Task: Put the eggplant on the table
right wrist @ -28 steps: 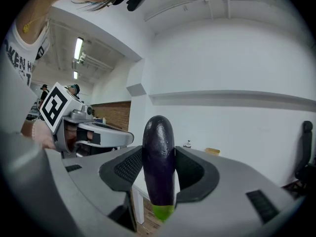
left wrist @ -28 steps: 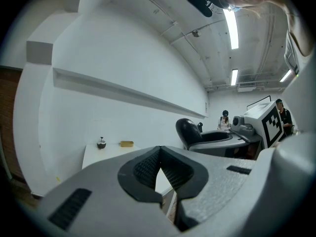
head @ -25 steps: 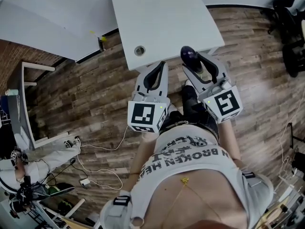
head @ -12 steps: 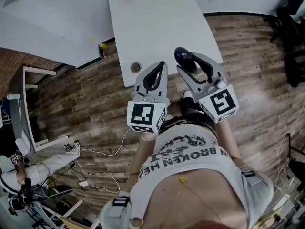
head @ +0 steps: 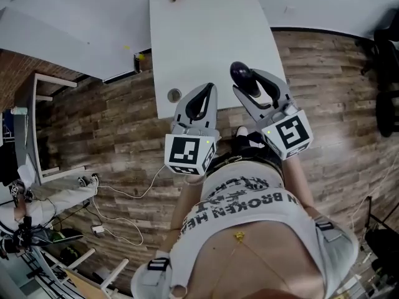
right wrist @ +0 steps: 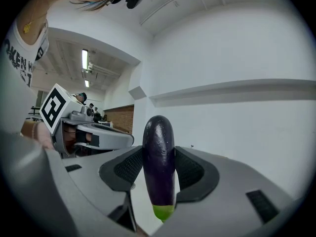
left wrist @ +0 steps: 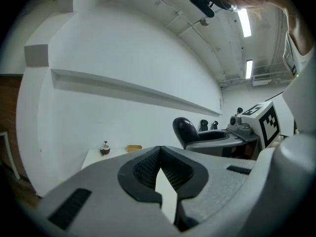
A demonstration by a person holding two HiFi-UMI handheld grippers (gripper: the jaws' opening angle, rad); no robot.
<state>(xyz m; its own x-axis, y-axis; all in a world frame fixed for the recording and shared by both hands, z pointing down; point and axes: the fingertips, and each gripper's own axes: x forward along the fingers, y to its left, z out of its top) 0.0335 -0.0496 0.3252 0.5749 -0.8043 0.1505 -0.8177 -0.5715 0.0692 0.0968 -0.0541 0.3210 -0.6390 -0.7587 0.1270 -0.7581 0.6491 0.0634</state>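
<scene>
A white table (head: 206,36) stands in the upper middle of the head view. It has a small round hole (head: 174,94) near its lower left corner. The floor (head: 112,123) around it is brown wood planks, and white walls (left wrist: 123,48) stand behind the table. At the far end of the table sit a small round brown thing (left wrist: 104,148) and a flat yellow thing (left wrist: 134,147).

The left gripper (head: 208,90) is in the middle of the head view, with its tip over the near edge of the table. Its jaws are pressed together at the tip and nothing is between them.

The right gripper (head: 253,81) is just beside it on the right. Its jaws are wide apart and squeeze the eggplant (right wrist: 159,167) from both sides. The eggplant stands upright, with its green end down and its dark purple end up. It is held up over the near right corner of the table and does not lie on it.

In the head view only the dark top of the eggplant shows above the jaws. The two things at the far end are cut off by the top edge there. Wires (head: 124,198) and other stuff at the lower left are too small to make out.
</scene>
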